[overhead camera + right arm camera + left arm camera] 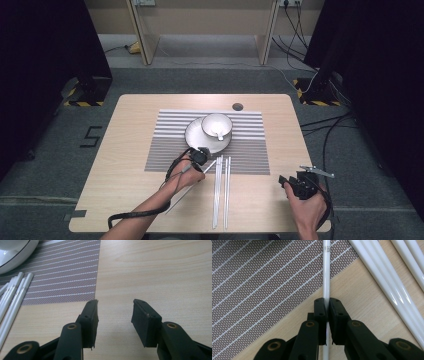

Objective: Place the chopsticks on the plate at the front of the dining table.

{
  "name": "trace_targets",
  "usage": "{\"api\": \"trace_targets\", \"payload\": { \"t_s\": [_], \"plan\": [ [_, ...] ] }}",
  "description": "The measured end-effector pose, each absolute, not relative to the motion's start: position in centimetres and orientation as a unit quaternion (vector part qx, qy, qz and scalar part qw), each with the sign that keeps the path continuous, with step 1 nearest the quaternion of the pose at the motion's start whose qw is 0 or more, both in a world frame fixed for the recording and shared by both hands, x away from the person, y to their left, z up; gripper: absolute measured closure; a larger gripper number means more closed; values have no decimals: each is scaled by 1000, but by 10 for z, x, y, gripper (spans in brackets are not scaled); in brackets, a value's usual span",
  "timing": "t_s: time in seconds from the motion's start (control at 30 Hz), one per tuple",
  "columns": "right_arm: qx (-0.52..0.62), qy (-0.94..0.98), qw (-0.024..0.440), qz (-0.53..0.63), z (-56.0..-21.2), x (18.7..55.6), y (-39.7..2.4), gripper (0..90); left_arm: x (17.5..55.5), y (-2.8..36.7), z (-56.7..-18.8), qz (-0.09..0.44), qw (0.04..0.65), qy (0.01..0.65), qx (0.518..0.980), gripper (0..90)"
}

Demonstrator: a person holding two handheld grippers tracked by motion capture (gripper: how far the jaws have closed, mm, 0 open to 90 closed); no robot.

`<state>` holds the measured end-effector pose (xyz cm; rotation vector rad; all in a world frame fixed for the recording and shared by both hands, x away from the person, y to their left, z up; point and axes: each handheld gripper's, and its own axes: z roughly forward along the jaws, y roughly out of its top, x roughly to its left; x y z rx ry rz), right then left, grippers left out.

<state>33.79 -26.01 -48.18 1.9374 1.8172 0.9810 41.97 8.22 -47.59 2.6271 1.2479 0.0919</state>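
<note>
My left gripper (201,159) (327,305) is shut on a single white chopstick (326,277) at the near edge of the striped placemat (165,155). That chopstick (181,199) slants from the mat toward the table's front left. Several more white chopsticks (222,192) (387,287) lie side by side just to its right, half on the mat. A white plate (192,136) holds a white bowl (216,125) with a spoon in it. At the front right my right gripper (287,181) (115,304) is open over bare wood, nothing between its jaws.
The light wooden table (125,165) has a dark round hole (237,106) near its far edge. In the right gripper view the plate's rim (15,255) and the chopstick ends (15,290) lie to the left. Black stands and cables flank the table on the floor.
</note>
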Motion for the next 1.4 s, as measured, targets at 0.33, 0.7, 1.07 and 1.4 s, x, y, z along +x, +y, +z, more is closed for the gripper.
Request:
{"api": "trace_targets", "payload": {
  "t_s": [0.33,0.7,1.07,1.4],
  "plan": [
    [675,634,155,344,-482,338,-261,559,419,84,-476,32,122,426,896,849],
    [678,629,155,347,-480,337,-264,559,420,87,-476,22,124,427,895,849],
    [677,629,157,348,-480,337,-265,560,420,94,-469,22,126,430,894,849],
    [677,629,157,347,-480,337,-265,560,416,109,-456,17,137,436,889,850]
  ]
}}
